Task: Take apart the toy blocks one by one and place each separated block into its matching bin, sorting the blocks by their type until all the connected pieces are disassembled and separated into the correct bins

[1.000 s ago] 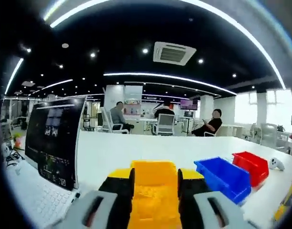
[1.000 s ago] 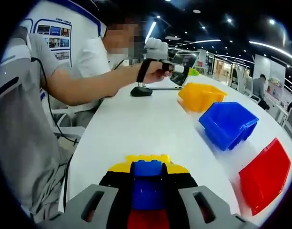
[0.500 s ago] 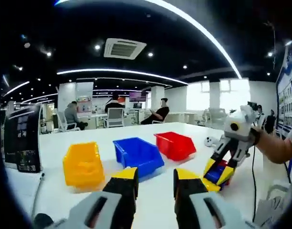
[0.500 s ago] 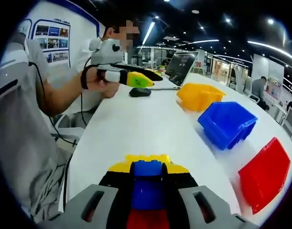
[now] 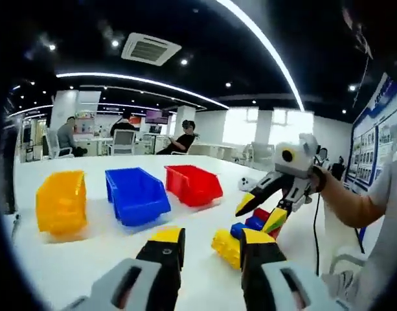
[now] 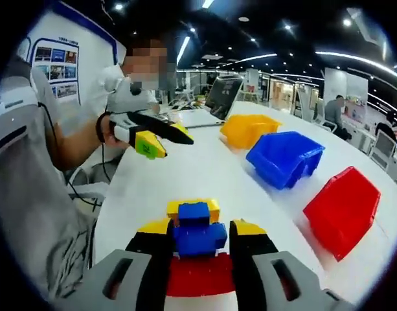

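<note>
Right gripper (image 6: 199,243) fingers clamped on block stack (image 6: 195,249), long axis along fingers. Left gripper (image 5: 211,259) fingers apart, empty; stack at 1 o'clock, near.

1. Long ceiling light strips (image 5: 263,45) and small spotlights brighten the office evenly.
2. Daylight blows out the far windows (image 5: 276,126).
3. The white table (image 6: 204,175) reflects a soft glare, and the bins cast faint shadows on it.
4. Fisheye distortion bends lines near the edges of both views.
5. Distant figures look soft.
</note>
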